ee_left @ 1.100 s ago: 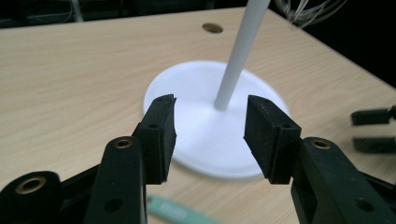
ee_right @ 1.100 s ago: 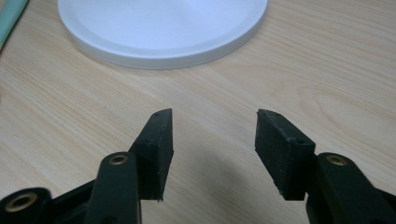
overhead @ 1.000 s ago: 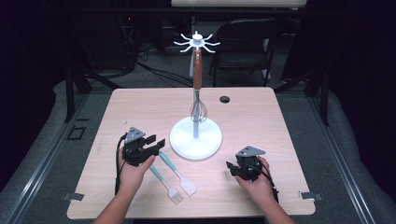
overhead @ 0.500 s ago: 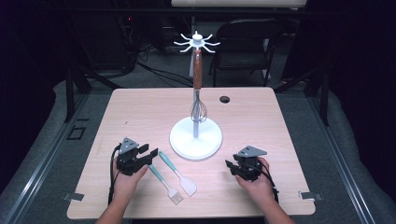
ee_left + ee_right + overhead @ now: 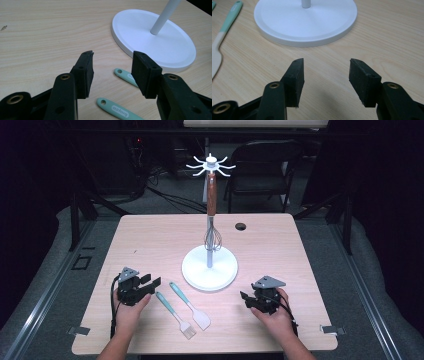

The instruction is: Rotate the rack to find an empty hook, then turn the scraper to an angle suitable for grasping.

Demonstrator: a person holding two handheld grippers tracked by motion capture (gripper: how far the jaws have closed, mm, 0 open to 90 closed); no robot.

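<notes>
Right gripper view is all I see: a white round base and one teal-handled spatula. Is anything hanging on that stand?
Observer: Yes, a whisk with a brown handle hangs beside the pole of the stand, wires down.
Operator: Any other utensil by the spatula?
Observer: A second utensil, also teal-handled, lies left of the spatula, apart from it.
Operator: And the left gripper?
Observer: The left gripper is by those two handles; its jaws have just been opening and grip nothing.
</notes>
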